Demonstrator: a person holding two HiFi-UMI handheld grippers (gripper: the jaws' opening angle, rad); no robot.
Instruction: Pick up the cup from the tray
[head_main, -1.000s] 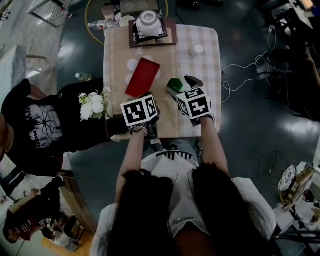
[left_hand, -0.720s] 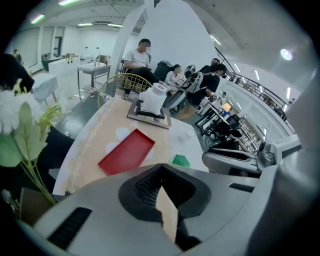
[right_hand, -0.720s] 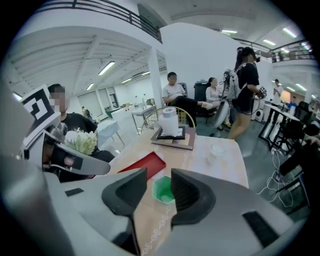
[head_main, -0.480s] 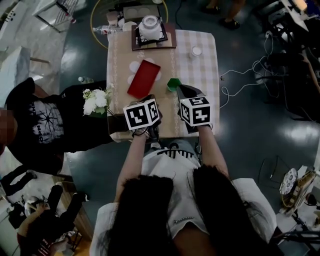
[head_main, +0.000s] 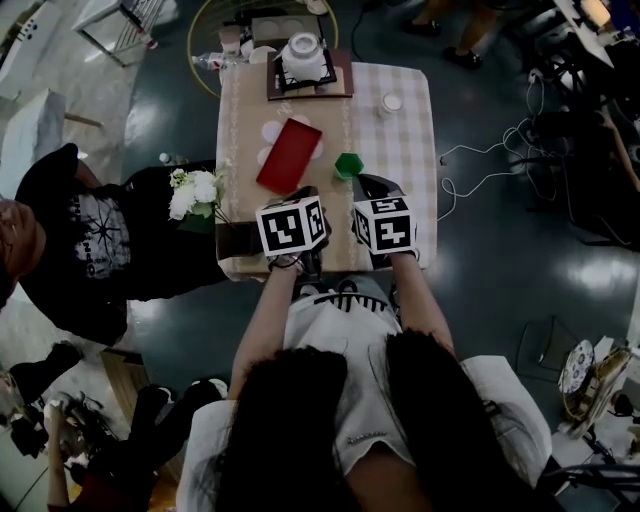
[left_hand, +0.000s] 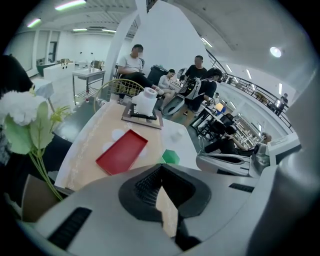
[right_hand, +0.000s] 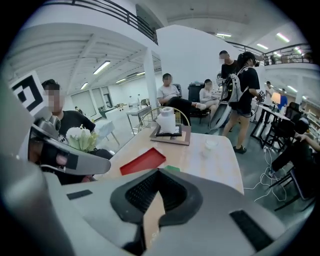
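The green cup (head_main: 347, 165), judged light, stiff and smooth-walled, is seen upright on the desk (head_main: 405, 150) just beside the red tray (head_main: 290, 155) and is best taken across its rim, while the left fingers (left_hand: 145, 186) and the just-closed right fingers (right_hand: 140, 192) are pressed together on nothing.

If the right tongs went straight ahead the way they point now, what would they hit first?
Most likely the green cup, peeking just over the shut right tongs; since they tilt downward, they might touch the table just short of it. Depth is unclear.
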